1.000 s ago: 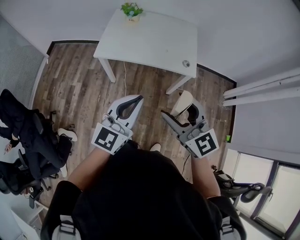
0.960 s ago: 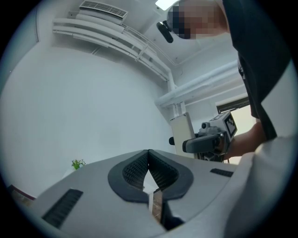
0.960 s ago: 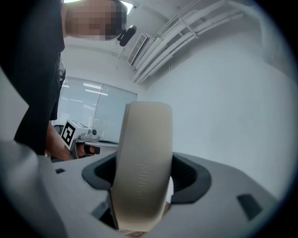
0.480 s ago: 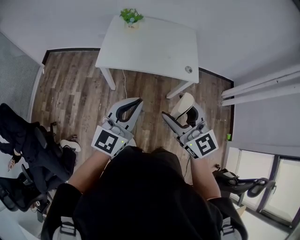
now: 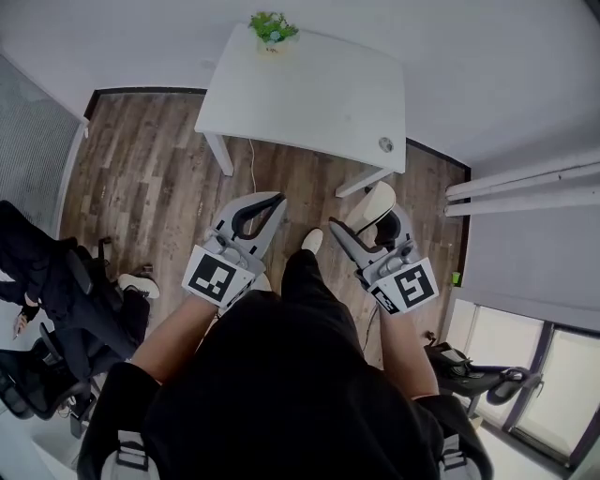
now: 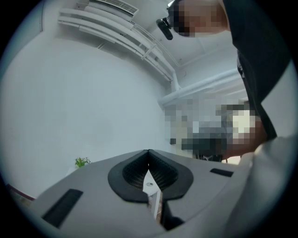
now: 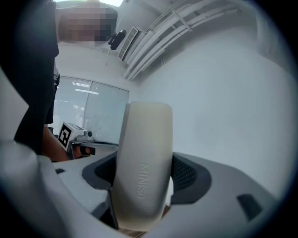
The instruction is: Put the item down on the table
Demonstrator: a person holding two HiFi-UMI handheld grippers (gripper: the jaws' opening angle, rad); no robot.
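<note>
White rectangular table (image 5: 309, 94) on white legs, set close against the pale wall. At its far edge, near the left corner, a small potted green plant (image 5: 272, 26), upright. Near the front right corner, a small round grey object (image 5: 385, 144), too small to identify. Underneath and all around, dark wood-plank floor (image 5: 150, 178). On it, a thin white cable (image 5: 251, 164) running beneath the table, a black office chair (image 5: 37, 370) at the left, and a second office chair (image 5: 478, 378) at the lower right.
</note>
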